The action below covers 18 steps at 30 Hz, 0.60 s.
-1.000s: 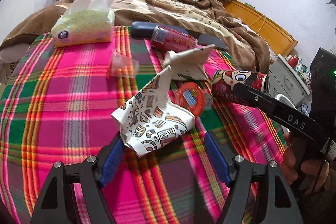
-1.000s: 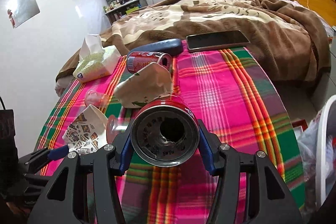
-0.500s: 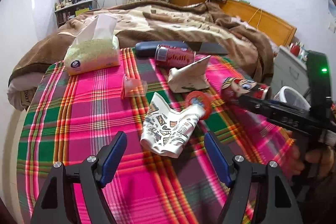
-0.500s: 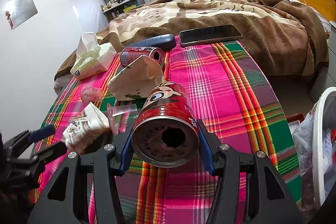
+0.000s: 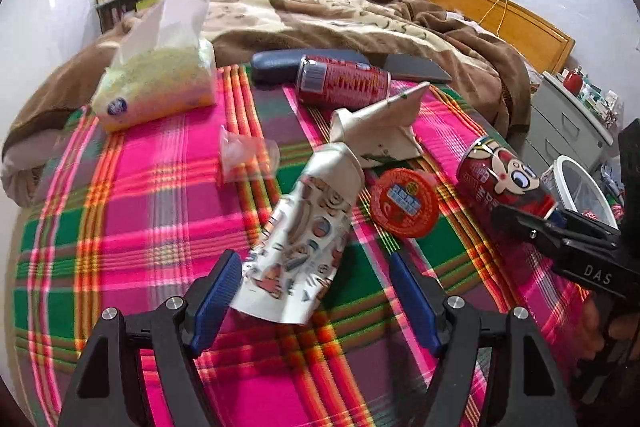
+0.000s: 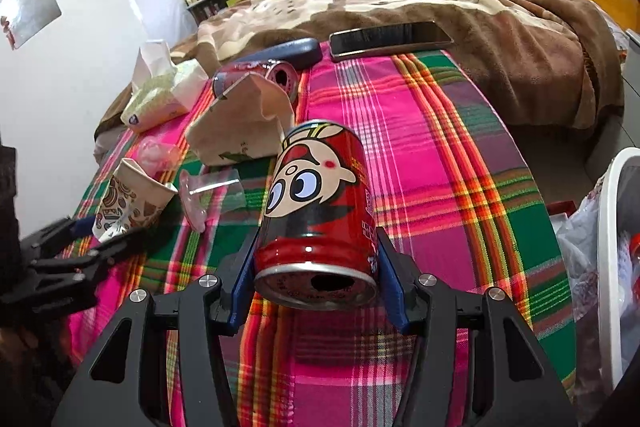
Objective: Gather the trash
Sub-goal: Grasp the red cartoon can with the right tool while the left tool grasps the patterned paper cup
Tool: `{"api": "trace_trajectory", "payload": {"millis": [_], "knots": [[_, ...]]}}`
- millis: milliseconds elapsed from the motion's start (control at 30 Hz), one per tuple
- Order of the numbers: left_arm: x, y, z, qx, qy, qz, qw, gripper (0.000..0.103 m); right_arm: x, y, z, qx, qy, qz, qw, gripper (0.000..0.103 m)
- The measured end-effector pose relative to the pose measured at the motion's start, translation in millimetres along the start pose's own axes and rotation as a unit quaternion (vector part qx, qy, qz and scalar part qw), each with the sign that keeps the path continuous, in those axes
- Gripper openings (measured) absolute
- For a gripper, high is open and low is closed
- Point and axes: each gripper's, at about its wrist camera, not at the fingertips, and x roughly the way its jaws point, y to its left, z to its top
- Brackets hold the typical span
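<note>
My right gripper (image 6: 316, 279) is shut on a red cartoon can (image 6: 318, 211), held tilted above the plaid cloth; the can also shows in the left wrist view (image 5: 502, 183). My left gripper (image 5: 316, 291) is open around a crushed patterned paper cup (image 5: 304, 239); the cup touches the left pad and stands apart from the right one. The cup also shows in the right wrist view (image 6: 128, 201). A second red can (image 5: 342, 85), a flattened white carton (image 5: 380, 131), a red round lid (image 5: 404, 205) and a clear plastic cup (image 5: 244, 159) lie beyond.
A tissue pack (image 5: 156, 87), a dark blue case (image 5: 276, 65) and a phone (image 6: 390, 37) lie at the far edge by the brown blanket. A white bin with a bag (image 6: 616, 255) stands at the right beside the bed.
The left gripper has come in over the patterned cup, which now lies lengthwise between the fingers. The right gripper has tipped its can so the cartoon face shows on top.
</note>
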Motion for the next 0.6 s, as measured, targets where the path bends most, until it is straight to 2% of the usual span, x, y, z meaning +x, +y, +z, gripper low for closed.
{"api": "trace_trajectory", "payload": {"millis": [67, 167, 333, 467, 600], "knots": [[-2, 1, 1, 0.005, -0.006, 0.005, 1.0000, 0.076, 2, 0, 0, -0.001, 0.007, -0.003, 1.000, 0.055], [0, 6, 2, 0.009, -0.006, 0.036, 0.9993, 0.076, 3, 2, 0, -0.009, 0.009, -0.006, 1.000, 0.055], [6, 17, 2, -0.008, 0.007, 0.011, 0.9999, 0.076, 2, 1, 0, -0.015, 0.007, -0.011, 1.000, 0.055], [16, 20, 4, -0.026, 0.027, -0.031, 0.9988, 0.076, 5, 1, 1, -0.016, 0.009, -0.017, 1.000, 0.056], [21, 19, 2, -0.028, 0.028, -0.029, 0.9988, 0.076, 6, 2, 3, -0.023, 0.009, -0.022, 0.999, 0.056]]}}
